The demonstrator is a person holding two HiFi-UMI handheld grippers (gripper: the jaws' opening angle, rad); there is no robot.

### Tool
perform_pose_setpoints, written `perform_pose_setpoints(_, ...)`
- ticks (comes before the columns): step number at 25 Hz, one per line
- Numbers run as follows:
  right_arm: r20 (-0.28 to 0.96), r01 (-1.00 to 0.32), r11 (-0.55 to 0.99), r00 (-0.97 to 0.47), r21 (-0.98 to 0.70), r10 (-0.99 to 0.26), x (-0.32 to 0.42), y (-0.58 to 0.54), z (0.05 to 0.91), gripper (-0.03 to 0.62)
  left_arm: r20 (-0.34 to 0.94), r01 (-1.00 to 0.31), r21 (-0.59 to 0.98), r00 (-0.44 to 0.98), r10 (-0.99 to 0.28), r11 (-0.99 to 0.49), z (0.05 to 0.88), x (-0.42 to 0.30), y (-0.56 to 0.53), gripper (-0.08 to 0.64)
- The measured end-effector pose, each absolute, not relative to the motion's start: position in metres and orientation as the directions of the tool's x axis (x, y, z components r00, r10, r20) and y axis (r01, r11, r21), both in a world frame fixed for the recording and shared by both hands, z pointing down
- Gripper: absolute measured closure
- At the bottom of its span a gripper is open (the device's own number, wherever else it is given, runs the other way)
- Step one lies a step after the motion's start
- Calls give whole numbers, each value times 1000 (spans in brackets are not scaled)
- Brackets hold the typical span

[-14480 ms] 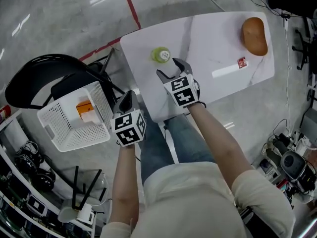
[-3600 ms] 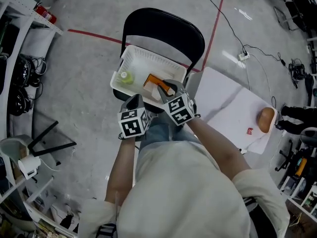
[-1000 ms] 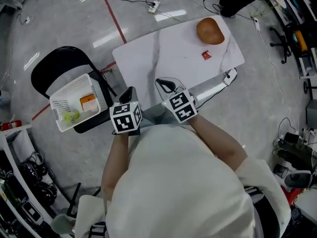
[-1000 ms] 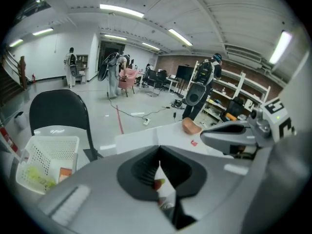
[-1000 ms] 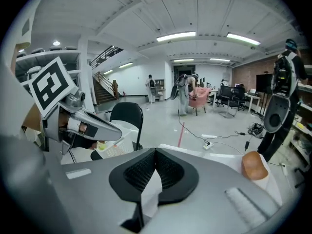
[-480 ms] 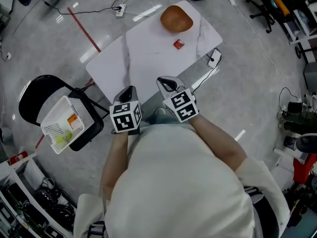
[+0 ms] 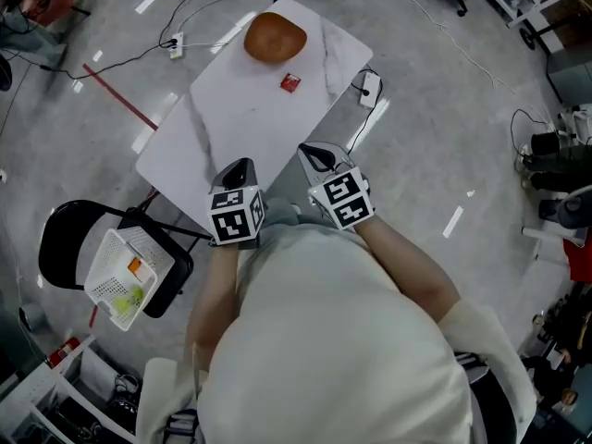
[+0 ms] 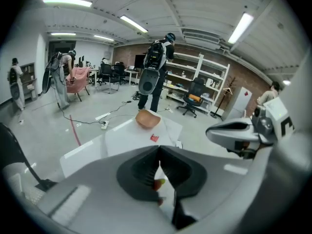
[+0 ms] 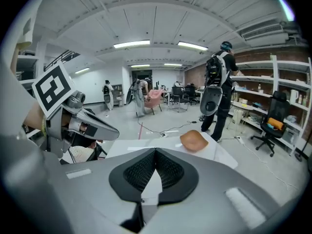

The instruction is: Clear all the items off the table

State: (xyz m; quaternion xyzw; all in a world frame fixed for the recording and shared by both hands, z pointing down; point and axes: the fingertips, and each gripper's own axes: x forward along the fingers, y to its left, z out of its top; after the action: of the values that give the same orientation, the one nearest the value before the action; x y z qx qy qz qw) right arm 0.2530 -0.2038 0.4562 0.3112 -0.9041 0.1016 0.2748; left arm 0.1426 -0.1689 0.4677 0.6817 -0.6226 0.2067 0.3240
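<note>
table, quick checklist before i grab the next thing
1. Left gripper empty: ok.
2. Right gripper empty: ok.
3. Fingers open for a grasp: not ok, both pairs are shut.
4. Table cleared: not ok, brown loaf and small red packet lie at its far end.
5. Bare tabletop between the grippers and those items: ok.
6. Basket on the black chair has room: ok.

The table (image 7: 231,132) lies bare up close — bread (image 7: 275,37) and red packet (image 7: 290,83) occupy its far end.
</note>
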Motion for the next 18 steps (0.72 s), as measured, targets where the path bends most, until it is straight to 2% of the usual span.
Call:
perform_pose_setpoints(10, 548, -735, 678, -573, -16, -609, 300, -228, 448, 594, 689, -973, 191, 228, -688, -131, 470, 183, -203, 551)
perform_pose_setpoints(18, 569, -735, 677, -568, -26, -595, 311, -264, 464, 594, 696, -976, 187, 212, -686, -112, 484, 184, -241, 552)
